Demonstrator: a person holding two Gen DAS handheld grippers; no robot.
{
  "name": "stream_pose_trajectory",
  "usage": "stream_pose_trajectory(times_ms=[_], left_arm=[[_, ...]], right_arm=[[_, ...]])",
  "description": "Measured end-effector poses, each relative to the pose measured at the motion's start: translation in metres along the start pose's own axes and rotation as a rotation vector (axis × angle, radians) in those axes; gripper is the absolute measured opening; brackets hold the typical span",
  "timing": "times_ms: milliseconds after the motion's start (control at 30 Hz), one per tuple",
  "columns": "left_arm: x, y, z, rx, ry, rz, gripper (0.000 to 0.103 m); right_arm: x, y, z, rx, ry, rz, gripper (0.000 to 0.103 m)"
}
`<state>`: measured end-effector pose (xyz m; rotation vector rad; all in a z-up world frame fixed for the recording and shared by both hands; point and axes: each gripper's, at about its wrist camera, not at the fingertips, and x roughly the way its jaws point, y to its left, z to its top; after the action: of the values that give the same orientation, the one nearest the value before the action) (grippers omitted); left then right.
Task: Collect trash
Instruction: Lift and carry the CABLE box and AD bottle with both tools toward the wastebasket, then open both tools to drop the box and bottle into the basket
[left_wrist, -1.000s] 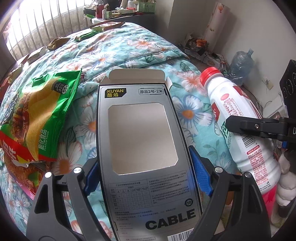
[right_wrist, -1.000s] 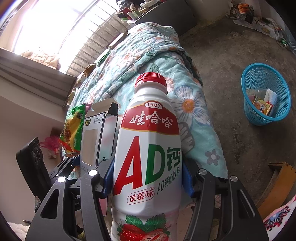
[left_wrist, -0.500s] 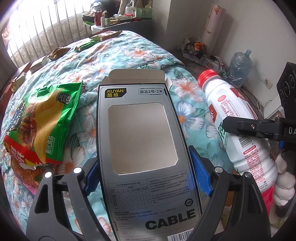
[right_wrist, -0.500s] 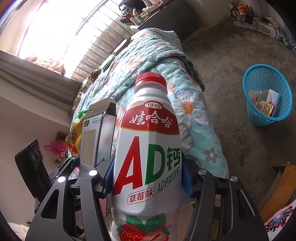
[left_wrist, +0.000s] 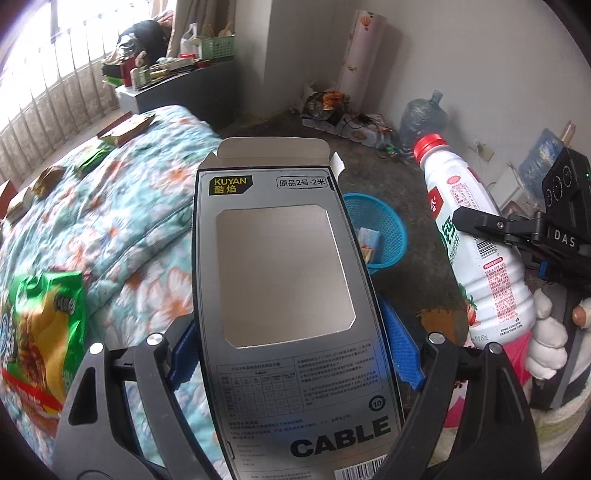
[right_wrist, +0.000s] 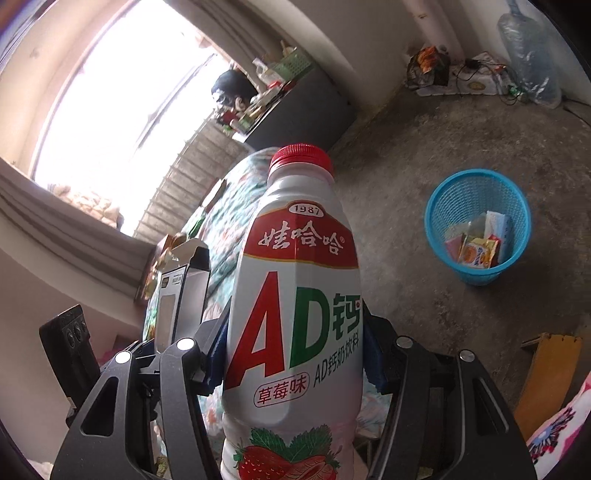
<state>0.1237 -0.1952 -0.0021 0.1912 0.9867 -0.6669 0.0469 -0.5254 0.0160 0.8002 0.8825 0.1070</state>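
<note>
Tongs (left_wrist: 291, 354) (right_wrist: 291, 354) still pinch box (left_wrist: 284, 295) and bottle (right_wrist: 295, 314), now facing basket (right_wrist: 476, 225).

Bare grey concrete floor (right_wrist: 424, 155), plain pale walls (left_wrist: 461, 55). Bright barred window (left_wrist: 33, 99) on the left threw hard daylight over a bed with a teal floral quilt (left_wrist: 122, 229). Dark cluttered desk (left_wrist: 177, 92) stood past the bed's far end. Wooden piece (right_wrist: 546, 376) lay low right.
</note>
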Motion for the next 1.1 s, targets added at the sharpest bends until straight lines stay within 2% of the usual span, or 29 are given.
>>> stream_pose_trajectory(times_ms=[167, 367, 467, 600, 700, 767, 800, 900, 967, 1100], left_arm=[[0.042, -0.040, 0.056, 0.073, 0.065, -0.139, 0.080], [0.136, -0.092, 0.109, 0.149, 0.213, -0.222, 0.080], [0.193, -0.108, 0.124, 0.146, 0.304, -0.236, 0.080], [0.266, -0.122, 0.138, 0.130, 0.387, -0.209, 0.080], [0.313, -0.127, 0.148, 0.069, 0.409, -0.200, 0.085], [0.339, -0.129, 0.155, -0.001, 0.433, -0.215, 0.086], [0.349, -0.130, 0.157, -0.027, 0.444, -0.223, 0.086], [0.363, -0.132, 0.157, -0.072, 0.443, -0.215, 0.086], [0.358, -0.131, 0.158, -0.083, 0.427, -0.226, 0.086], [0.329, -0.127, 0.160, -0.050, 0.363, -0.254, 0.086]], right_arm=[[-0.026, -0.059, 0.023, 0.121, -0.091, -0.060, 0.058], [0.004, -0.141, 0.037, 0.308, -0.079, -0.111, 0.058], [0.031, -0.178, 0.043, 0.387, -0.056, -0.130, 0.058], [0.069, -0.222, 0.054, 0.478, -0.029, -0.124, 0.058], [0.099, -0.256, 0.068, 0.546, -0.039, -0.144, 0.059], [0.116, -0.280, 0.073, 0.613, -0.061, -0.159, 0.065], [0.124, -0.292, 0.074, 0.642, -0.072, -0.169, 0.072], [0.143, -0.317, 0.072, 0.713, -0.077, -0.162, 0.072], [0.144, -0.321, 0.067, 0.729, -0.092, -0.159, 0.072], [0.130, -0.315, 0.055, 0.680, -0.116, -0.150, 0.072]])
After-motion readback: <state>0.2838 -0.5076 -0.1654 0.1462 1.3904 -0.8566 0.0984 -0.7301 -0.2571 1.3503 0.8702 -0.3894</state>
